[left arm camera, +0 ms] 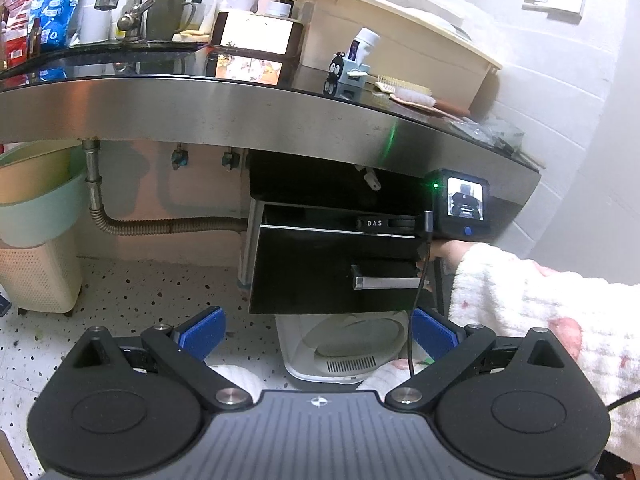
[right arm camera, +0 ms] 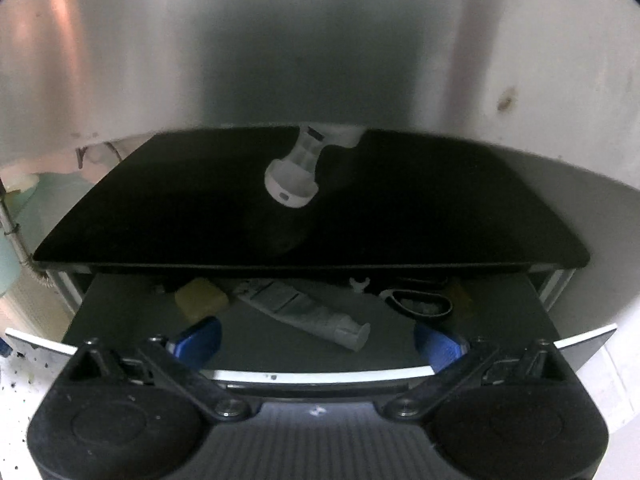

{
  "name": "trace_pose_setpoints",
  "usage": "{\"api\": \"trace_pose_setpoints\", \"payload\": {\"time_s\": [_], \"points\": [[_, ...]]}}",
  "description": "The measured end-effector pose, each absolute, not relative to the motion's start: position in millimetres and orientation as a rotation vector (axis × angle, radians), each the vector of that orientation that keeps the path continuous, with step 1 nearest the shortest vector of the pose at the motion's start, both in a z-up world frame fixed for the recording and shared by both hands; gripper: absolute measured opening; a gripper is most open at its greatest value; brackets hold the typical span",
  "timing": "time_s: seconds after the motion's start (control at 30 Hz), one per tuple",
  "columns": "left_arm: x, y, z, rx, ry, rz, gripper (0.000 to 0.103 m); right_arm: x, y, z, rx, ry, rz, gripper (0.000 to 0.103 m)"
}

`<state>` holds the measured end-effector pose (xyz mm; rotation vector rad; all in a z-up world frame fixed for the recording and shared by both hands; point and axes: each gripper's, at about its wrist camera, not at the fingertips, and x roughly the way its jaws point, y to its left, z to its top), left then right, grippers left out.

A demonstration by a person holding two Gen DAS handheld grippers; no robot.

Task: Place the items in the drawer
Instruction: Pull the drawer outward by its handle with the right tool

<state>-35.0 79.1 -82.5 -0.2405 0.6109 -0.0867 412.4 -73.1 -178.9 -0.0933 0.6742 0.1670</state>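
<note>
A black drawer with a metal handle stands pulled out under the steel counter. My right gripper hangs over the drawer's floor, jaws wide open and nothing between the blue pads. Inside lie a grey tube, a yellow block and a dark oval thing. My left gripper is open and empty, held back from the drawer, low over the floor. In the left wrist view the right gripper's body shows at the drawer's right end, held by a hand in a fluffy sleeve.
On the counter stand a small blue figure with a white bottle, a brush, a phone and a cream tub. A white appliance sits on the speckled floor under the drawer. A green bin is at left.
</note>
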Motion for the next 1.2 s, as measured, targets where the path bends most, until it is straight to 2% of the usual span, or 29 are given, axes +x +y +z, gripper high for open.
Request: {"api": "trace_pose_setpoints", "payload": {"time_s": [0.5, 1.2], "points": [[-35.3, 80.5, -86.2, -0.257, 0.624, -0.086, 0.101, 415.3, -70.9, -181.0, -0.095, 0.684, 0.154, 0.103], [-29.9, 78.3, -90.7, -0.26, 0.641, -0.108, 0.101, 372.1, -83.2, -186.3, -0.09, 0.685, 0.153, 0.103]]}}
